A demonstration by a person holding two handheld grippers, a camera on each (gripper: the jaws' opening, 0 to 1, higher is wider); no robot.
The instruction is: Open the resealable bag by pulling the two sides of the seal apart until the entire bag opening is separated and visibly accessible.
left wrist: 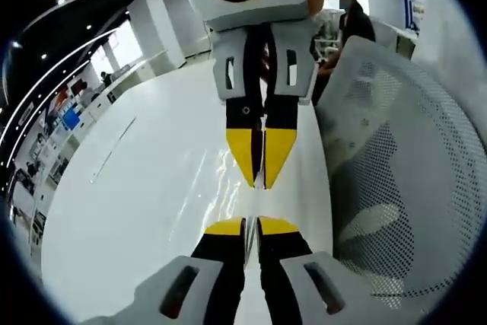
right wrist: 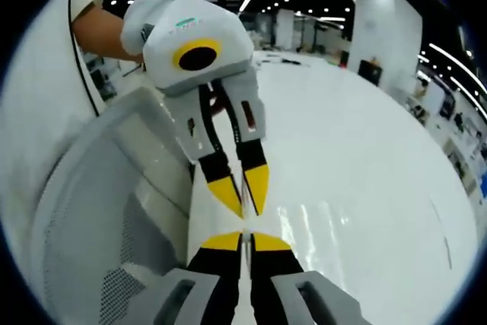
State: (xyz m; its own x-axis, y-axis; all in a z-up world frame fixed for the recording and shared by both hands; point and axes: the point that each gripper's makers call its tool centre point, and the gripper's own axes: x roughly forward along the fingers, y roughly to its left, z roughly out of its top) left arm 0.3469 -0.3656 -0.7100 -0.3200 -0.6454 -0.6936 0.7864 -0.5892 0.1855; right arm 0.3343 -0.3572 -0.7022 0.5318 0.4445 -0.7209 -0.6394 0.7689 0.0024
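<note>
I have the two grippers facing each other nose to nose over the white surface [left wrist: 129, 188]. In the left gripper view my left gripper [left wrist: 251, 227] comes up from the bottom centre with its fingers pressed together, and the right gripper [left wrist: 262, 159] reaches down from the top centre, its yellow tips also closed and nearly meeting mine. The right gripper view mirrors this: the right gripper [right wrist: 242, 241] at bottom centre, the left gripper [right wrist: 242, 188] coming down from the upper left.

The resealable bag [left wrist: 221, 180] is clear and hard to read; I make it out only as a glossy, wrinkled sheen on the surface between and just left of the tips in the left gripper view, and as faint streaks [right wrist: 304, 226] to the right of the tips in the right gripper view. Both sets of fingers look clenched, each seemingly on a thin edge of the film, though I cannot confirm from the pictures that either has the plastic pinched.

My judgement is that the seal runs crosswise between the two pairs of tips, so the pull must go along the line joining the grippers, each backing straight away from the other. Neither is nearer; they sit level at the seal. I cannot tell which way the bag's length runs.

A white mesh chair [left wrist: 403, 165] stands just beside the surface.
</note>
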